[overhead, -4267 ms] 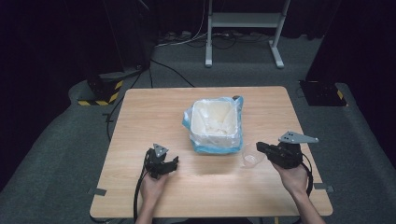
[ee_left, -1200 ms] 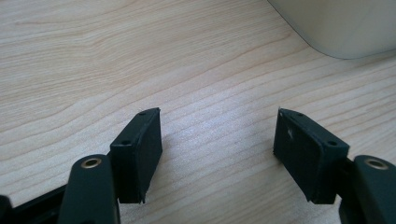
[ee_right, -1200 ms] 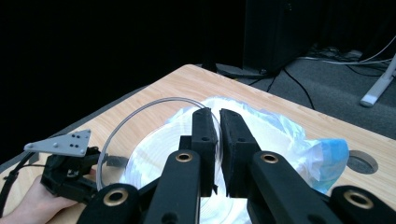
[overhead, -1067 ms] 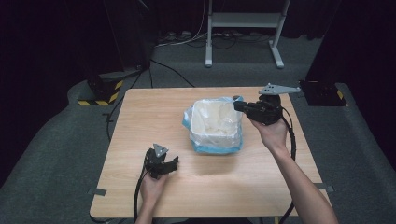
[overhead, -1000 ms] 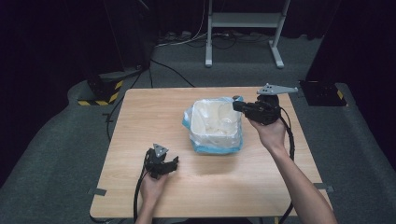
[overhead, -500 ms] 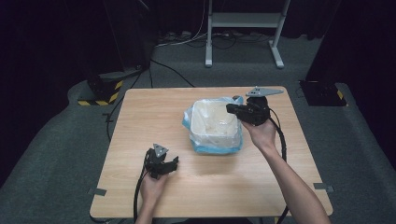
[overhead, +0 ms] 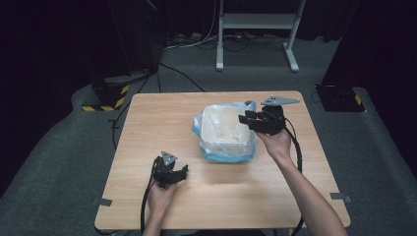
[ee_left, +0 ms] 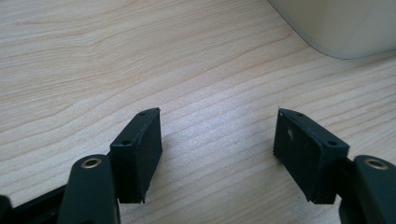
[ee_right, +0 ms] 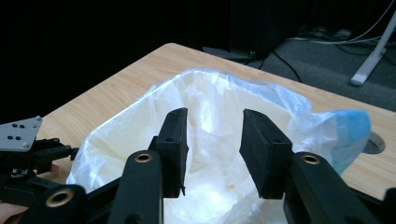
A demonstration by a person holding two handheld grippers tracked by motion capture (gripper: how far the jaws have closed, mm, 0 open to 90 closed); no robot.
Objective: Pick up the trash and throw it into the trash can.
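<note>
A small bin lined with a white plastic bag [overhead: 224,130] stands on the wooden bench [overhead: 147,123], about midway across and a little toward the far edge; the liner's blue-tinted plastic spills over the rim at the near side and the far right corner of the bin. The right gripper [overhead: 246,119] hangs over the right part of the bin's mouth, pointing toward the bench's left edge. Its jaws have just been opening and stand parted with nothing between them; in the right gripper view they frame the crumpled white inside of the bag [ee_right: 219,140] below. The left gripper [overhead: 181,173] rests on the bench near the near edge, left of the bin and well apart from it, its jaws spread wide over bare wood [ee_left: 210,93] and holding nothing.
</note>
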